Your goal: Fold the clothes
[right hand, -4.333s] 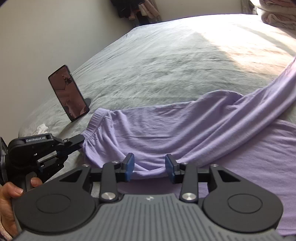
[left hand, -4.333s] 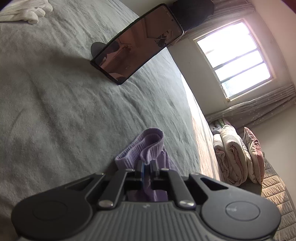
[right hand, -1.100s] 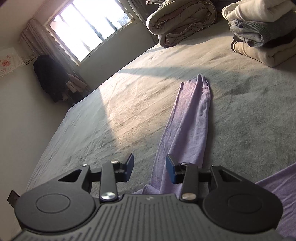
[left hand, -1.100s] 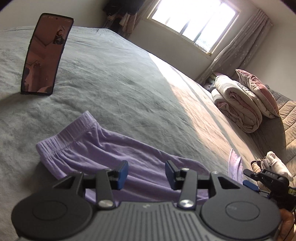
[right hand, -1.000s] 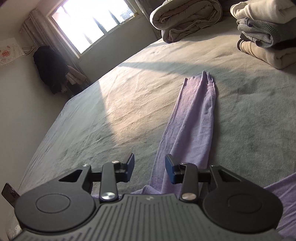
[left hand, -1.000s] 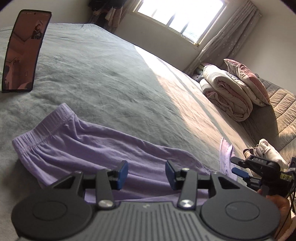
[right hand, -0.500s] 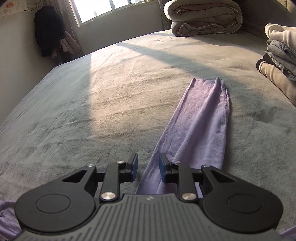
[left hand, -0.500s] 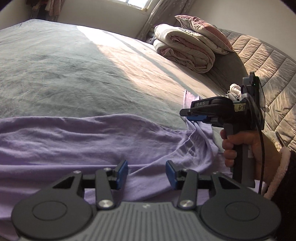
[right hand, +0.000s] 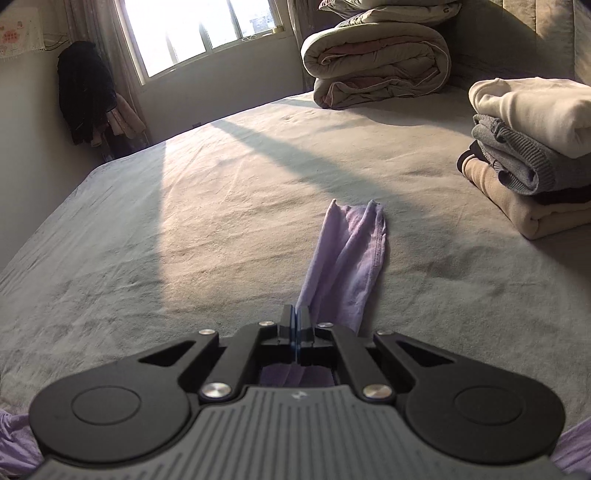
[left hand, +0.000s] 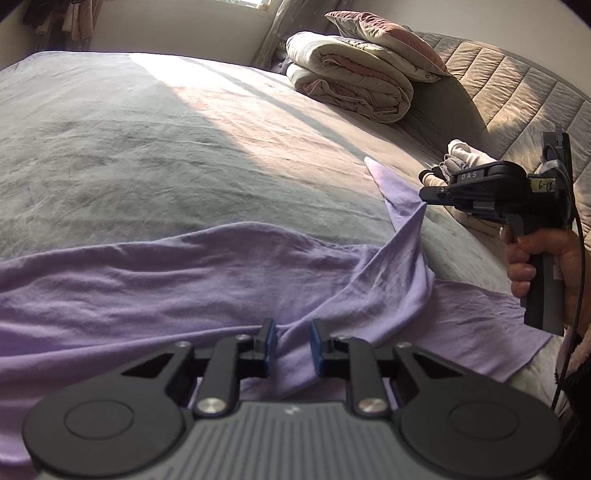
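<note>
The right tongs (right hand: 296, 332) pinch the lilac garment's (left hand: 184, 280) leg to lift it for folding, while the left tongs (left hand: 289, 347) are closing, still narrowly apart, around a ridge of its cloth on the bed (left hand: 147, 147).

One purple garment (left hand: 221, 280) lies on one bed (left hand: 147, 140); two grippers show, the left gripper (left hand: 290, 345) and the right gripper (left hand: 424, 194), with one hand (left hand: 543, 266) in sight; one rolled quilt (right hand: 376, 62) sits at the far end with one pillow (left hand: 384, 40) on top; one stack of folded clothes (right hand: 532, 147) (three or four pieces, hard to separate); one window (right hand: 199, 33); one dark coat (right hand: 85, 92).
</note>
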### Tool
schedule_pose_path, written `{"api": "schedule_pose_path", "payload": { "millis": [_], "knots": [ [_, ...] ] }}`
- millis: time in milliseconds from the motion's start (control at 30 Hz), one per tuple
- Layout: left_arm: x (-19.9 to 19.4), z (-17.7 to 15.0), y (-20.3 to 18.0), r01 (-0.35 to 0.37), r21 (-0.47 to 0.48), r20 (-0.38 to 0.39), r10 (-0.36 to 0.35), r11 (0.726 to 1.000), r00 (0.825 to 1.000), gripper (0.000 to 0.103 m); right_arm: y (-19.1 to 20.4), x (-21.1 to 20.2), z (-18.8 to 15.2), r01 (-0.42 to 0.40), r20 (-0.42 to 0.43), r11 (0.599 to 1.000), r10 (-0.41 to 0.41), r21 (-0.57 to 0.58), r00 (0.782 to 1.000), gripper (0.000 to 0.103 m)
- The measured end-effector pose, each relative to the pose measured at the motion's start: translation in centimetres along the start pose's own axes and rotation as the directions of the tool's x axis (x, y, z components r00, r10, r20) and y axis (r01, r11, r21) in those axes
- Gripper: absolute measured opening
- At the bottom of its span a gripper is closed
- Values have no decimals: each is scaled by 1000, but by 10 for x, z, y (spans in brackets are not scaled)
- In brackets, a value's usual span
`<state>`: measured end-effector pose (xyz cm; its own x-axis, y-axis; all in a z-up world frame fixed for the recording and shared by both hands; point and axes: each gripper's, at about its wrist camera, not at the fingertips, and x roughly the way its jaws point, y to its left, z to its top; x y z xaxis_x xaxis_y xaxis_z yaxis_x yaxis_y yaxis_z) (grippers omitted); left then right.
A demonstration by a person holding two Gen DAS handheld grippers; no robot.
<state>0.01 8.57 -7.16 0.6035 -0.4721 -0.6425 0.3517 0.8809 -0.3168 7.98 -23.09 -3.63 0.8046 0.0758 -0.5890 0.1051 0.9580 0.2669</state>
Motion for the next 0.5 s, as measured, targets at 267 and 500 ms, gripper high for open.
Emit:
{"api": "schedule_pose_path", "payload": {
  "millis": [267, 500],
  "knots": [
    [-12, -2, -9, 24, 73, 31, -26, 997, 999, 0, -31, -46, -2, 12, -19, 999, -11, 47, 1000, 0],
    [-27, -13, -17, 94, 172, 17, -98, 981, 995, 0, -60, -57, -28, 27, -94, 996, -20, 79, 995, 0]
  ]
}}
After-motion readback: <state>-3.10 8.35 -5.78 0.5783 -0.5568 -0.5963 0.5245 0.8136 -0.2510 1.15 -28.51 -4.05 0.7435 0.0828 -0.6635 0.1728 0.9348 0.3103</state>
